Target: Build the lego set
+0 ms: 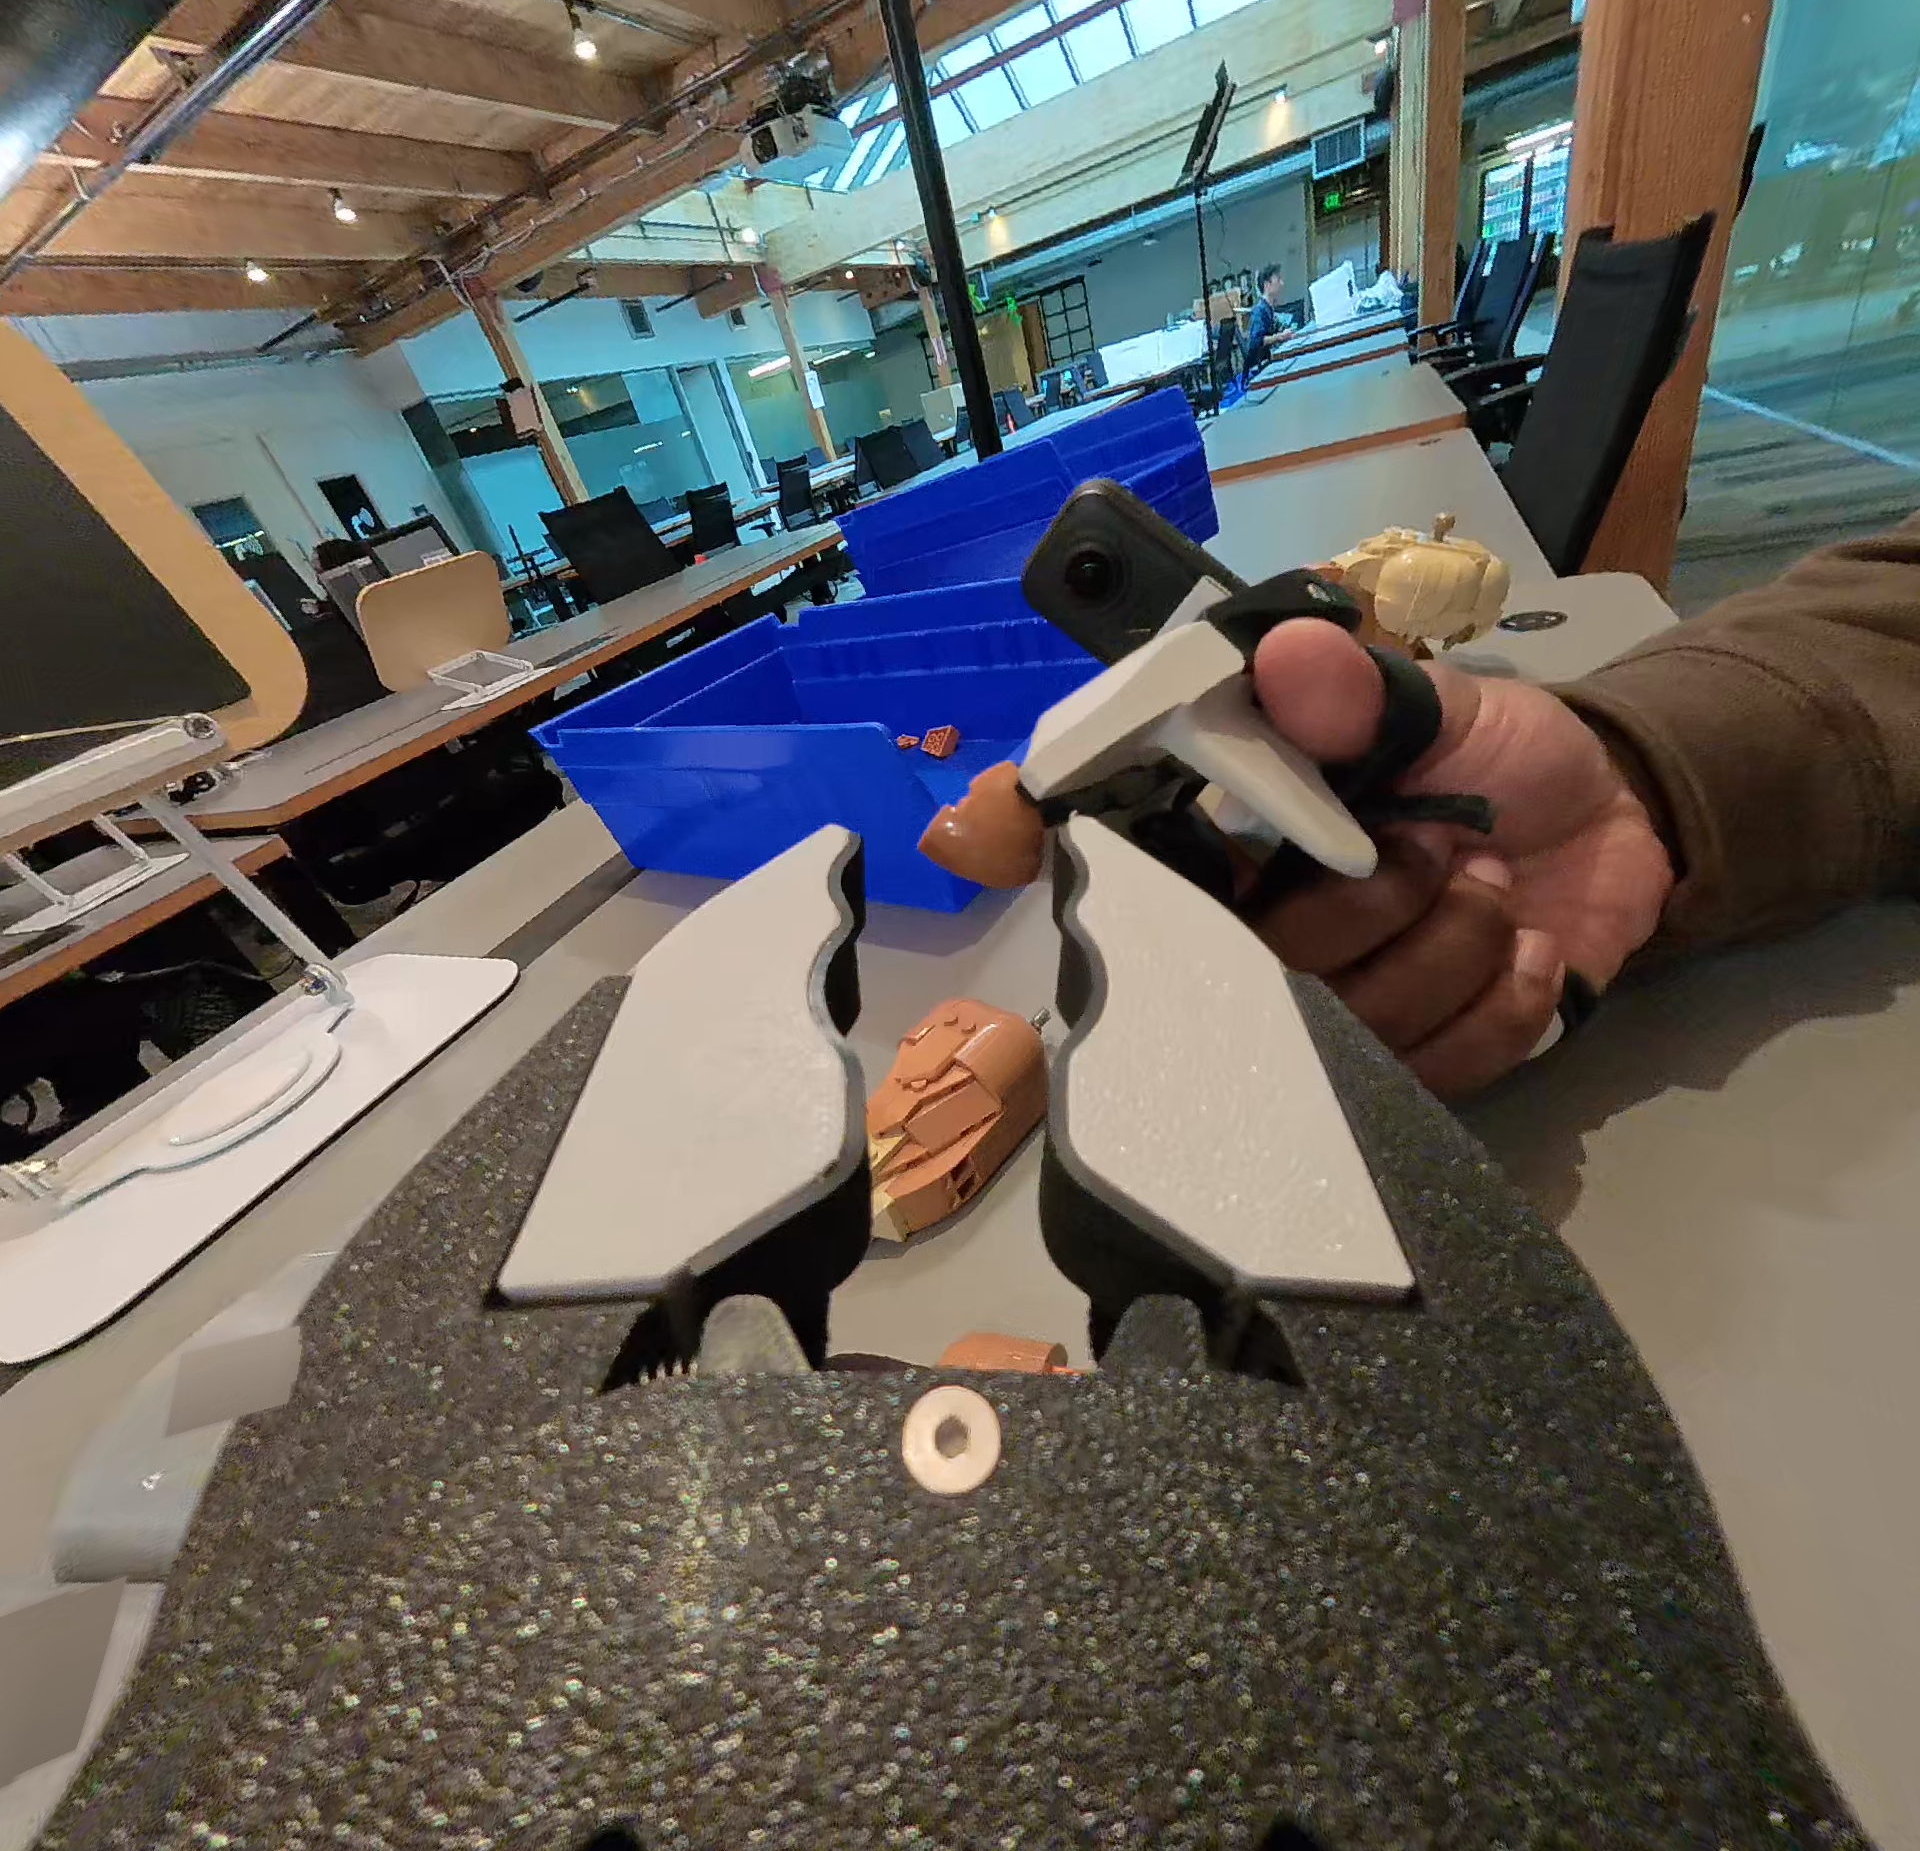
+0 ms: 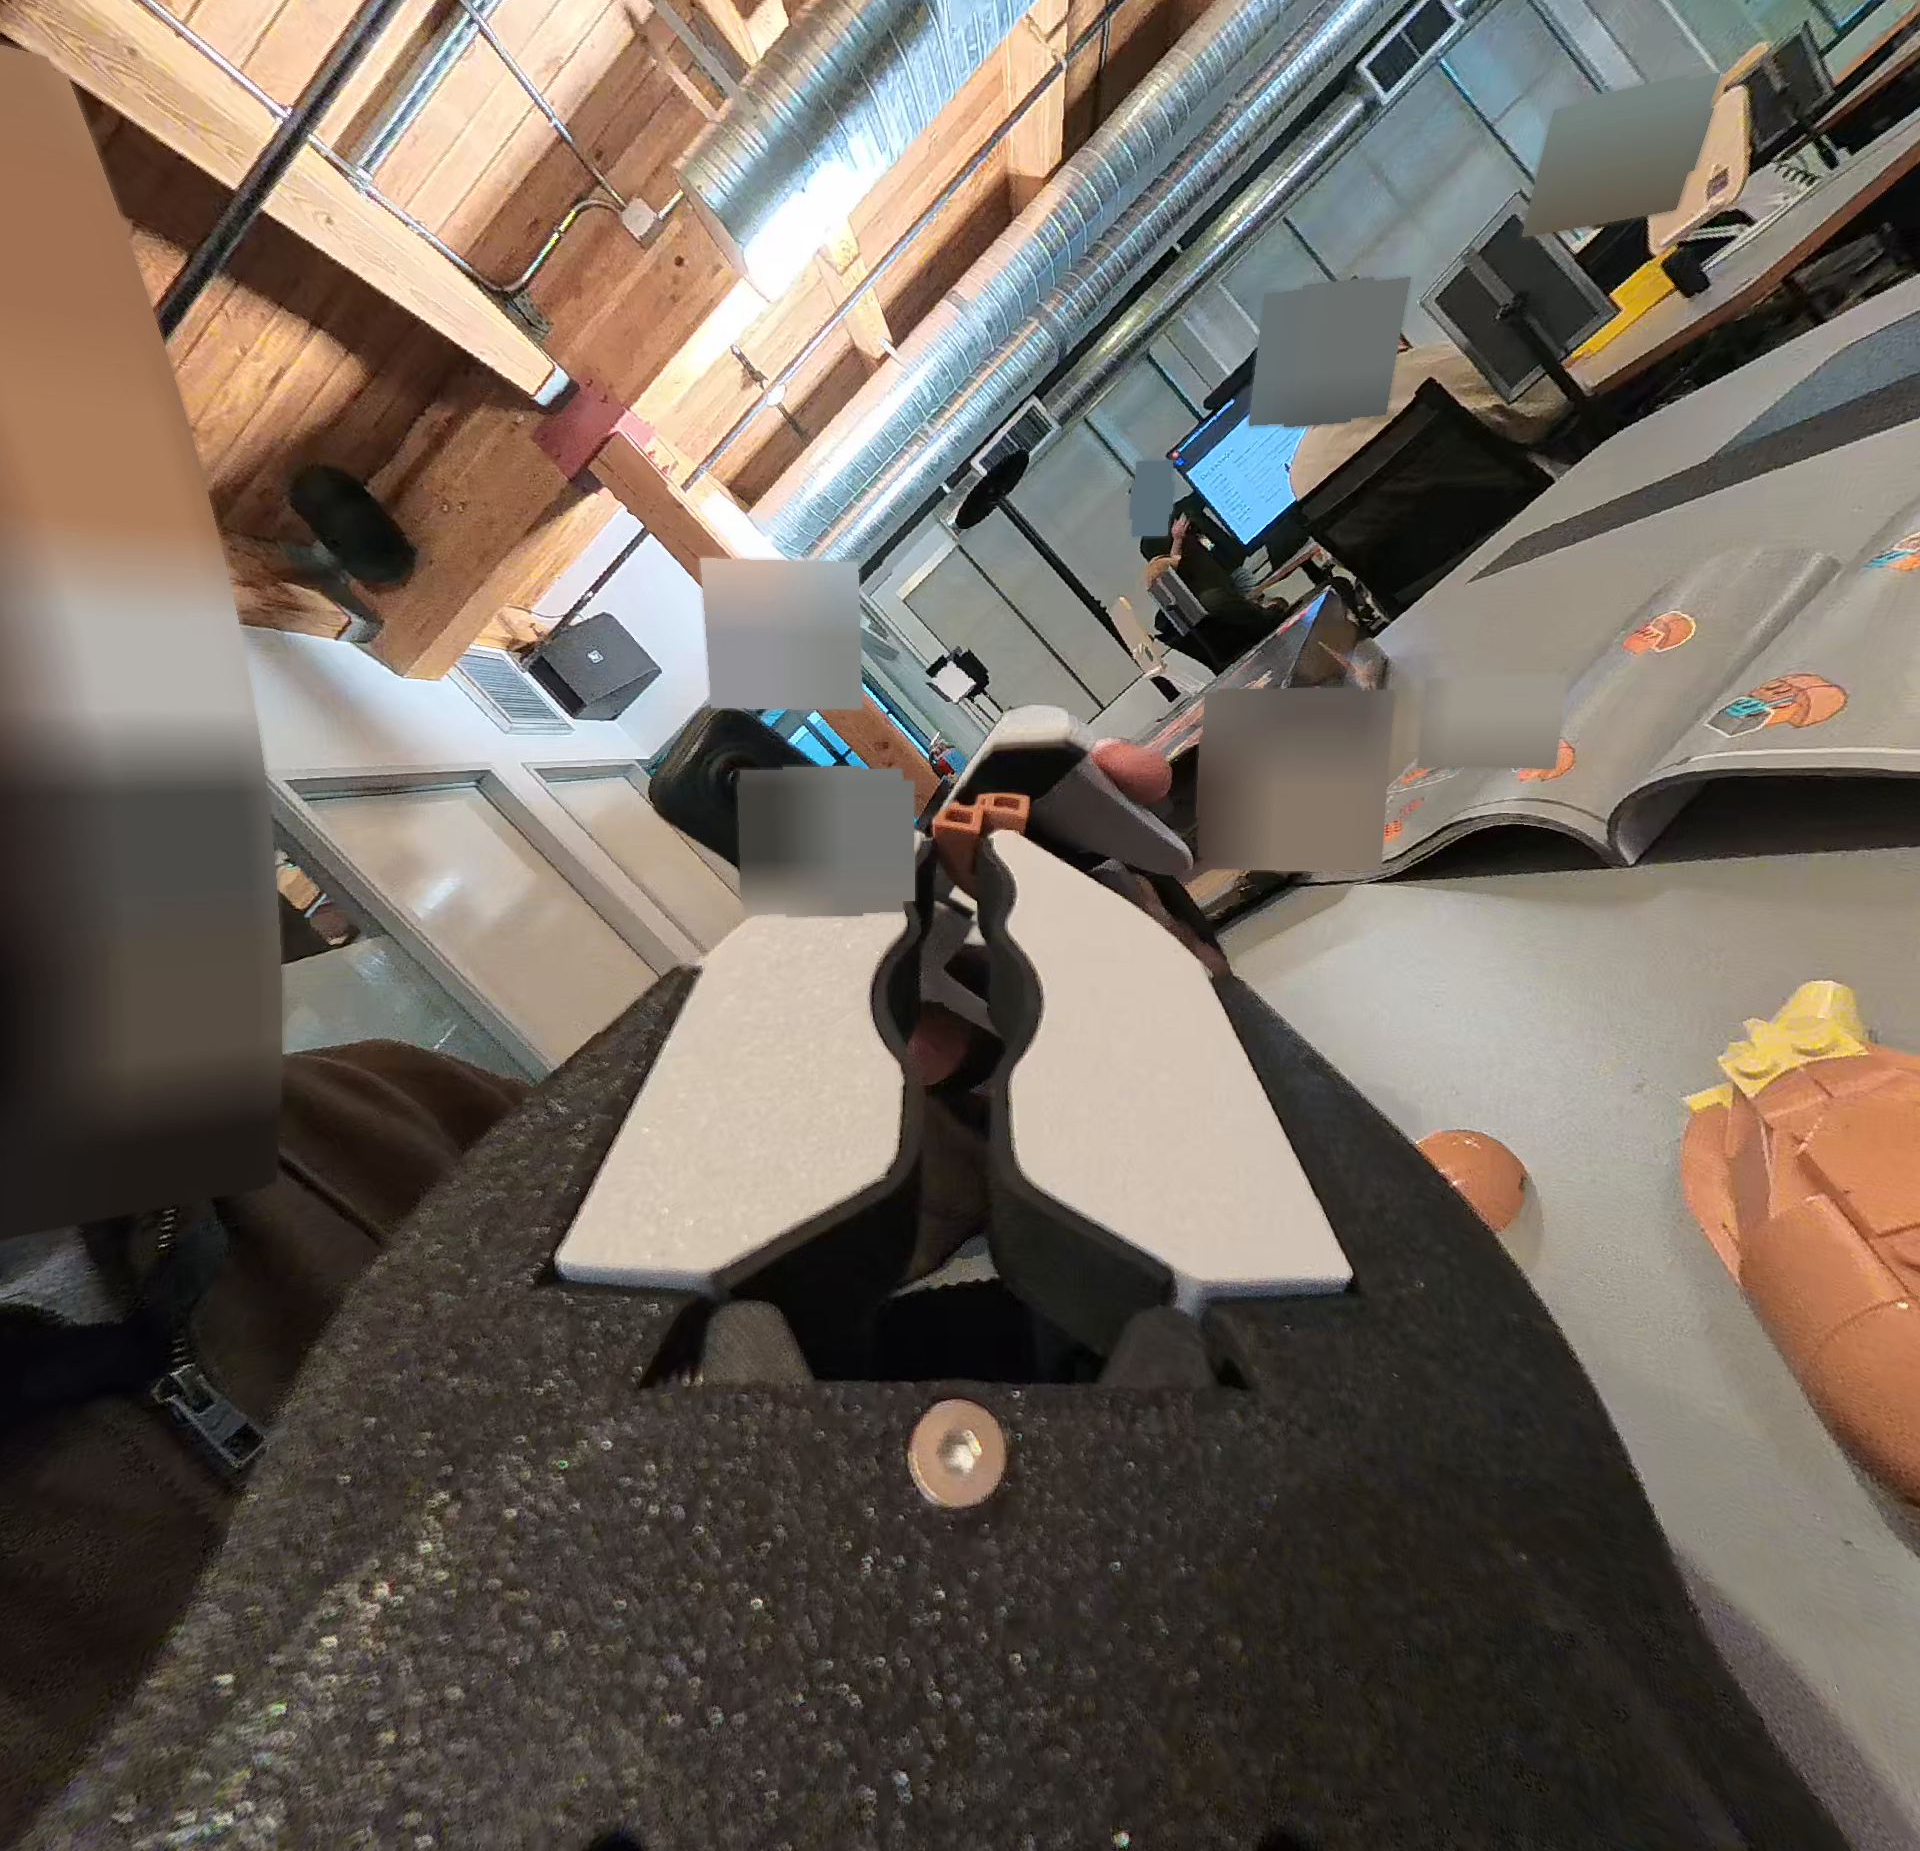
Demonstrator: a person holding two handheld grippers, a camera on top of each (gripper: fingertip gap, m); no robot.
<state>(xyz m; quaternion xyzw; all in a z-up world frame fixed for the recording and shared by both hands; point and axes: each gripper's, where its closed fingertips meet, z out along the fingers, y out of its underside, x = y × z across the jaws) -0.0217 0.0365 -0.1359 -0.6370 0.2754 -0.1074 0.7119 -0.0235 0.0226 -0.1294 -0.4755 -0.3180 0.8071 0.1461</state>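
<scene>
Now, piece: I had a small brown lego piece [image 1: 982, 837] pinched aloft at my right gripper [image 1: 1029, 799] tips, near the blue bin [image 1: 748, 793].
Handling: I judged it light, rigid, slippery; grip flat sides.
Right tongs: nearly closed on it.
Left tongs: left gripper [image 1: 956, 866] stood apart, empty, over the brown sub-build [image 1: 956, 1095] on the table [image 1: 1714, 1282].
</scene>
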